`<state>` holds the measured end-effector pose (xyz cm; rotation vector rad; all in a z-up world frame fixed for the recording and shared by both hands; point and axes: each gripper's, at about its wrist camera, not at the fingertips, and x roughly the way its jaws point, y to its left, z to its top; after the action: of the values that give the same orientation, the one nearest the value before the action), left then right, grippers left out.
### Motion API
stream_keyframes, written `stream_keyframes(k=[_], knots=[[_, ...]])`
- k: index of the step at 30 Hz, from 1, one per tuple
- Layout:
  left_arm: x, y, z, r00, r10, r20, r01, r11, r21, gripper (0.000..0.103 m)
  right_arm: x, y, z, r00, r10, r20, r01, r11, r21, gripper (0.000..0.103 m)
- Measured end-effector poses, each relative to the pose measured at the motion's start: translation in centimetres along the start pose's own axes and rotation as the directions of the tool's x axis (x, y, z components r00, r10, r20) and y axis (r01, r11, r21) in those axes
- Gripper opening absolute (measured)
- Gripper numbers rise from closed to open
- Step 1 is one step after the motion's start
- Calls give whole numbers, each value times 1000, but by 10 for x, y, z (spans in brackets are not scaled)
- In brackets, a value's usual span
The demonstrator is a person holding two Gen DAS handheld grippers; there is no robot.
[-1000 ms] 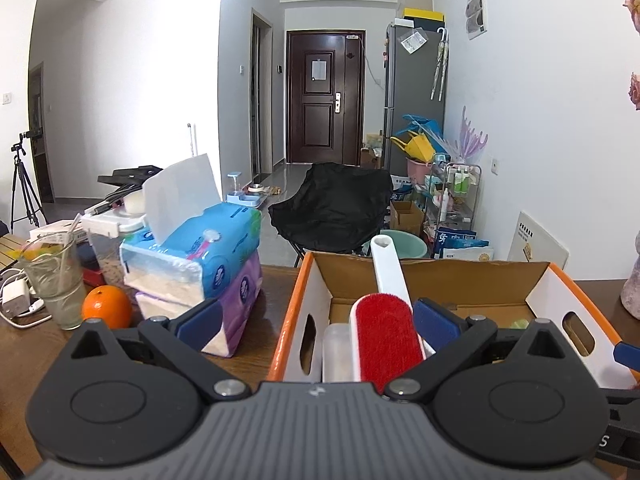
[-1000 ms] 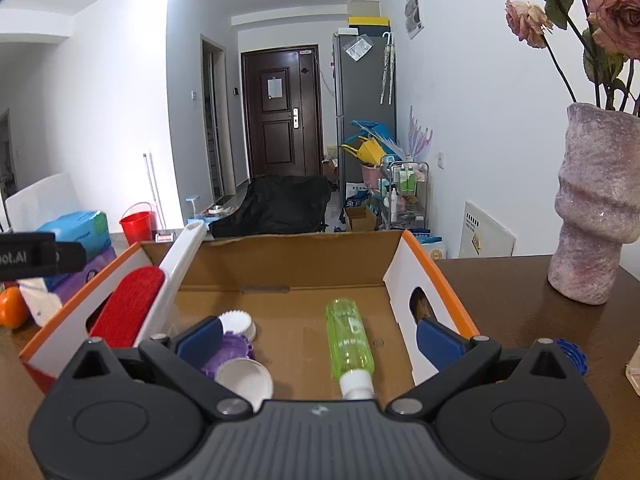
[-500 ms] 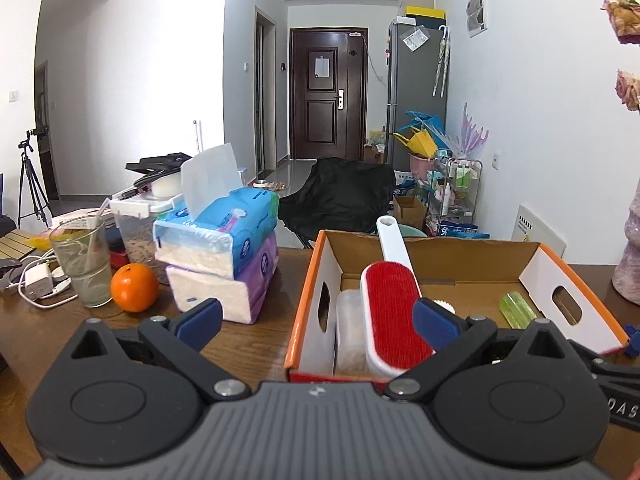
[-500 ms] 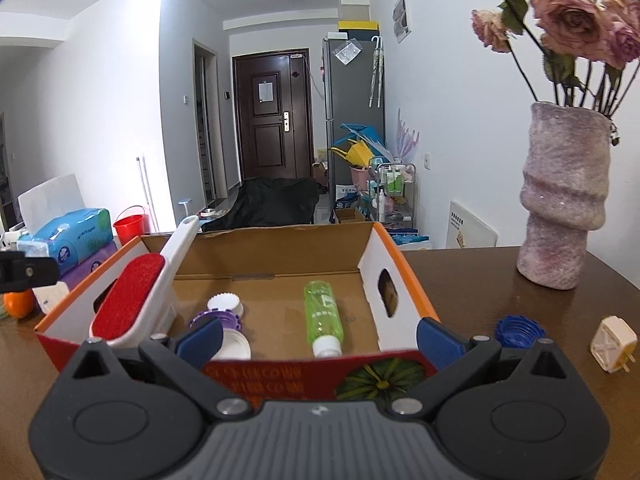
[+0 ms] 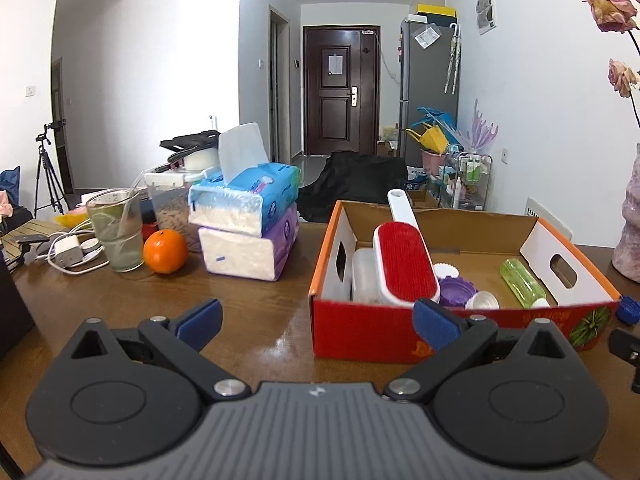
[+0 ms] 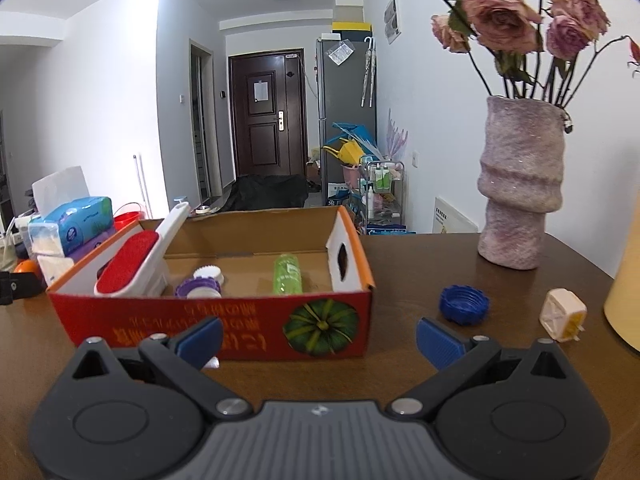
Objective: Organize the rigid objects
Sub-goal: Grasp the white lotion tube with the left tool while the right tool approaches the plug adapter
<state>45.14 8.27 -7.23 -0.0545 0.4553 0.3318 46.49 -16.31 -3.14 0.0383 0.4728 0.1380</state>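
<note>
Both grippers hover level over the table, jaws wide and empty: left gripper (image 5: pixel 316 318) faces the box (image 5: pixel 360 328) at one o'clock, right gripper (image 6: pixel 318 338) at eleven.

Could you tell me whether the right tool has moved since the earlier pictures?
Yes. The right tool has drawn back from the cardboard box, whose red front wall now shows.

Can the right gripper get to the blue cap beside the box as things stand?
Probably yes. The right gripper is open and empty, and the blue cap lies alone on bare table, right of the box and ahead of the right fingertip; nothing sits between them.
</note>
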Motion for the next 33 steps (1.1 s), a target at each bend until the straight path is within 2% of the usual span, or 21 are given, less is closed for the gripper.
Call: stream_keyframes(k=[14, 26, 30, 33], knots=[[-36, -16, -35, 1000, 0, -23, 0, 1000, 1, 103, -47, -35, -22, 1000, -8, 0, 8, 999, -31, 103], [-44, -33, -54, 997, 2, -74, 0, 1000, 27, 103, -64, -77, -26, 998, -66, 13, 67, 997, -38, 103], [-45, -39, -59, 996, -10, -94, 14, 999, 36, 103, -66, -93, -27, 995, -96, 15, 97, 995, -32, 103], [-42, -42, -61, 991, -51, -127, 56, 998, 34, 103, -66, -105, -28, 993, -114, 13, 114, 993, -26, 103]])
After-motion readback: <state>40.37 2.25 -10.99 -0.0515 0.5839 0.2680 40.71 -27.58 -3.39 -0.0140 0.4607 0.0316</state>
